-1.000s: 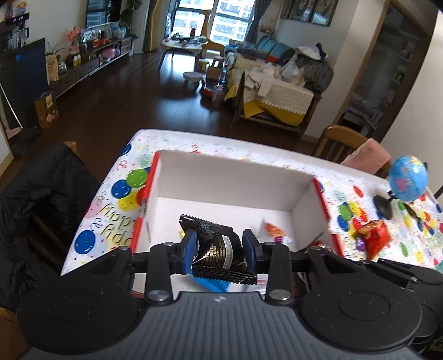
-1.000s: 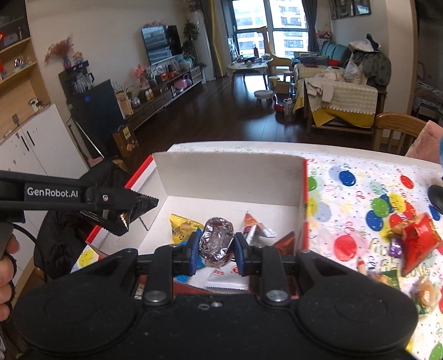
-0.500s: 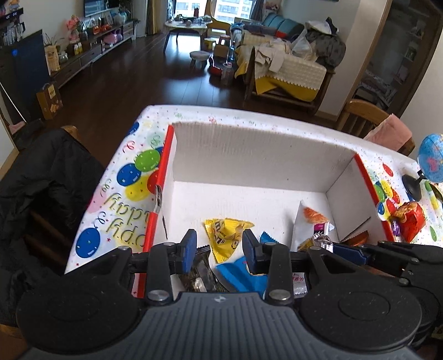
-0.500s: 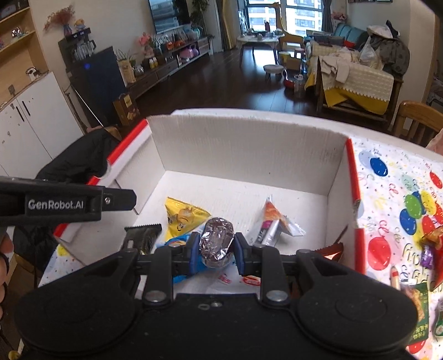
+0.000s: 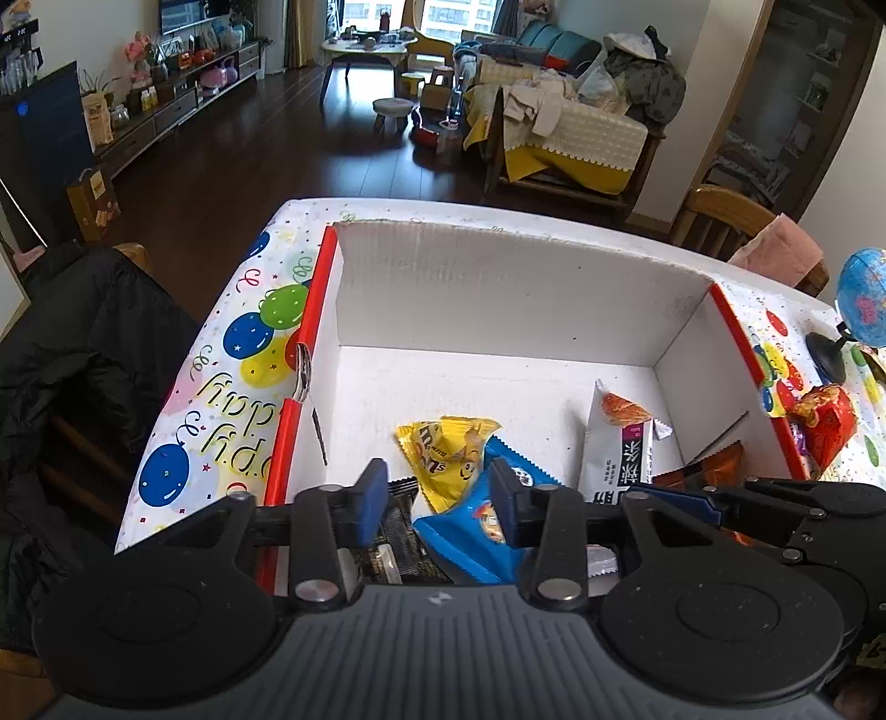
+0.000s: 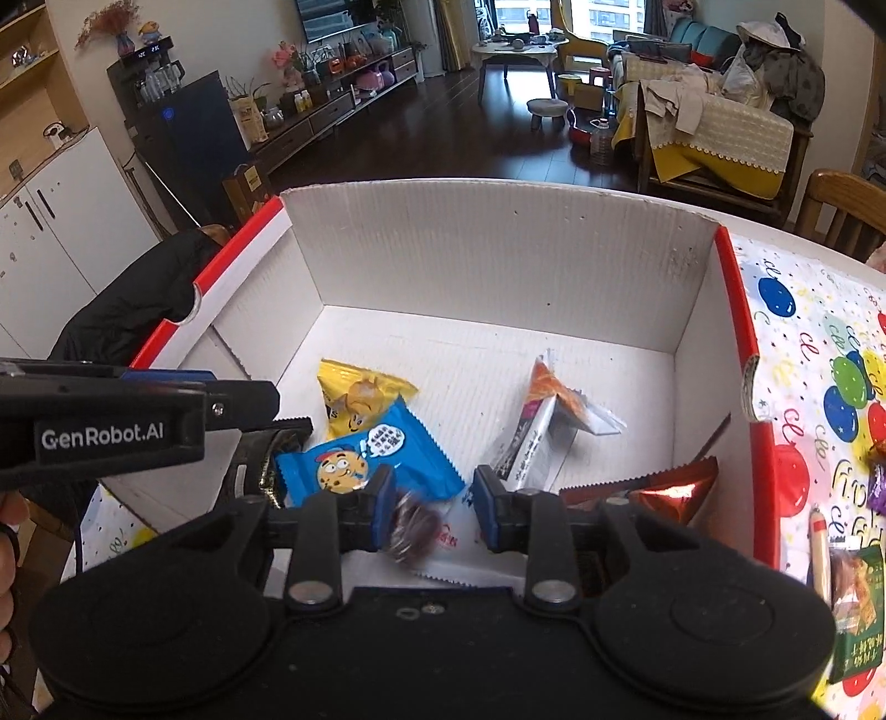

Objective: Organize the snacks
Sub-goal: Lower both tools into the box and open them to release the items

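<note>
Release step, both hands over the white box (image 6: 498, 266) on the table (image 5: 221, 387). Right claw (image 6: 432, 507) opening, foil-wrapped candy (image 6: 412, 529) blurred, slipping from between the pads. Left claw (image 5: 437, 498) opening too, nothing gripped, black packet (image 5: 396, 531) lying beneath. Next, probably: lift clear and reach for loose snacks like the red packet (image 5: 828, 418) outside the box.

Light source: daylight from the tall windows (image 5: 387, 16) at the far end of the room.
Brightness: the white corrugated cardboard box (image 6: 498, 260) is evenly bright; the dark wooden floor (image 5: 249, 166) is dim, with a pale sheen.
Shadows: soft, none hard-edged.
Blur: the small foil-wrapped sweet (image 6: 412, 529) is smeared; everything else is sharp.
Distortion: fisheye bending, with black vignette at the top right corners.
</note>
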A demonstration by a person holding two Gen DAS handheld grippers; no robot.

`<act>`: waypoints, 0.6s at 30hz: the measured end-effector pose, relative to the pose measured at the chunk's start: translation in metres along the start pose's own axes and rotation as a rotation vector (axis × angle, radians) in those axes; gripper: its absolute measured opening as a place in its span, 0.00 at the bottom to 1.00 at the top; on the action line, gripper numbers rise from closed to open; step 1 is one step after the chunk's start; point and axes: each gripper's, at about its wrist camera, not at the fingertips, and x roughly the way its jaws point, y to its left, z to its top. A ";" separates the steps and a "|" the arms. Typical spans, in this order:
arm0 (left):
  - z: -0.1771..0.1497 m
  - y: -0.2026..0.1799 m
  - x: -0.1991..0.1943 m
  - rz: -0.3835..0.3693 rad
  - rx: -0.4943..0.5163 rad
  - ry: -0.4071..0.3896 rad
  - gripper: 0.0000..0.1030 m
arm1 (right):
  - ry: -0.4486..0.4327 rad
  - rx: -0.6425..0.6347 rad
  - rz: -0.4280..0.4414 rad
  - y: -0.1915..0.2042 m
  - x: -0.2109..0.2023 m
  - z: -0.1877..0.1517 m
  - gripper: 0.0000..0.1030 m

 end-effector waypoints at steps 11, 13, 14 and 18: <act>-0.004 -0.013 -0.041 -0.049 0.022 -0.086 0.70 | -0.076 0.045 -0.020 -0.007 -0.040 -0.011 0.46; -0.005 -0.017 -0.051 -0.061 0.028 -0.106 0.71 | -0.098 0.060 -0.020 -0.006 -0.050 -0.012 0.49; -0.006 -0.019 -0.056 -0.065 0.033 -0.114 0.71 | -0.112 0.067 -0.021 -0.007 -0.056 -0.014 0.52; -0.009 -0.029 -0.075 -0.093 0.055 -0.151 0.77 | -0.166 0.086 -0.037 -0.008 -0.079 -0.022 0.60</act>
